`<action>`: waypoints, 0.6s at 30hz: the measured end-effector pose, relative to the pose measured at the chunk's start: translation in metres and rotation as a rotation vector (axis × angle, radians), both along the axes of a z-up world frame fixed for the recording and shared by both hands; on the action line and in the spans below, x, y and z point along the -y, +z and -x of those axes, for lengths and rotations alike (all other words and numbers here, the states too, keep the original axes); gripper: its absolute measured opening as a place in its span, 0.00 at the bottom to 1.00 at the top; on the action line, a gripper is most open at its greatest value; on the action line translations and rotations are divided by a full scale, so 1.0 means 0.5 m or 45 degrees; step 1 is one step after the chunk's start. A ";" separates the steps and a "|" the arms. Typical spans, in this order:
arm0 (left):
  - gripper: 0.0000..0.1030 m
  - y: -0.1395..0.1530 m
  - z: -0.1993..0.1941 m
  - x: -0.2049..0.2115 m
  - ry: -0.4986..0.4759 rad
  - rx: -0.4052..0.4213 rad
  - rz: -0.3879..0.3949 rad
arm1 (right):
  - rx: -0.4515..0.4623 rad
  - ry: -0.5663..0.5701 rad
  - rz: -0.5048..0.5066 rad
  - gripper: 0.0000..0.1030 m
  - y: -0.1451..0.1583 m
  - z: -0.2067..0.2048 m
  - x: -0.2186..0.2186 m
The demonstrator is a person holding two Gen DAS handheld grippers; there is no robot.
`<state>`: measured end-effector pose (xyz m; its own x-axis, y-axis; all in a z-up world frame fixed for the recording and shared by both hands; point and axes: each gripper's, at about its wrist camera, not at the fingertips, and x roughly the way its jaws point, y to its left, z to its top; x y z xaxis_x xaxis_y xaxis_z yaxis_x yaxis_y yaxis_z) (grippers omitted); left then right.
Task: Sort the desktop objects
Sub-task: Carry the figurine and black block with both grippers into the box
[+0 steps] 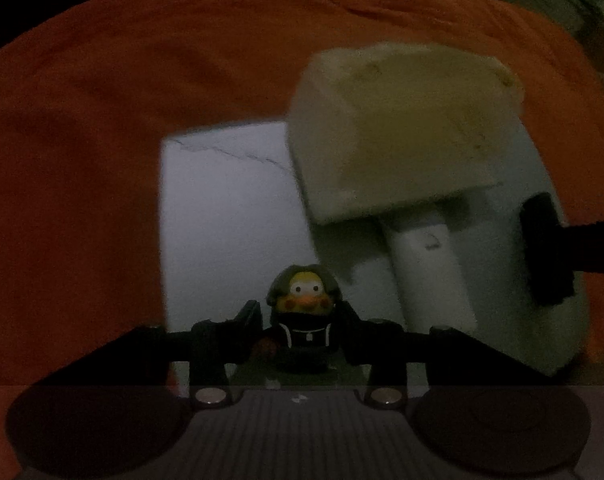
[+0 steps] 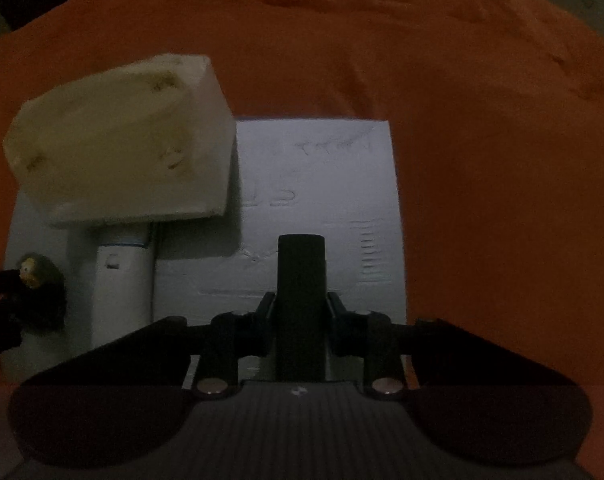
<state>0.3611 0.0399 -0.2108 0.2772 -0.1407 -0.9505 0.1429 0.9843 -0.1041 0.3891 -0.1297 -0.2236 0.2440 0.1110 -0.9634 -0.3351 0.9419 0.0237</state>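
Dim light blurs the white box [image 2: 318, 200] on the orange cloth [image 2: 502, 160], where the left gripper [image 1: 299, 340] clamps a duck figurine [image 1: 304, 312] and the right gripper [image 2: 301, 320] pinches a dark cylinder [image 2: 301, 280] — both beside the foam-headed white mallet [image 2: 117, 140].
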 end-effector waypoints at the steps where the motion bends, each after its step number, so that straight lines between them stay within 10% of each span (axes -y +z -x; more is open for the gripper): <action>1: 0.34 0.004 0.001 -0.004 0.007 0.004 0.003 | -0.001 -0.003 -0.021 0.27 0.010 0.003 0.002; 18: 0.31 0.158 0.072 -0.034 0.074 0.167 0.151 | 0.157 0.031 -0.157 0.27 0.136 0.108 0.024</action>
<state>0.3252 0.0570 -0.1316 0.4088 -0.2295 -0.8833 0.1058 0.9732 -0.2040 0.3354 -0.1415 -0.1557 0.3551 0.2338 -0.9051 -0.3655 0.9259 0.0958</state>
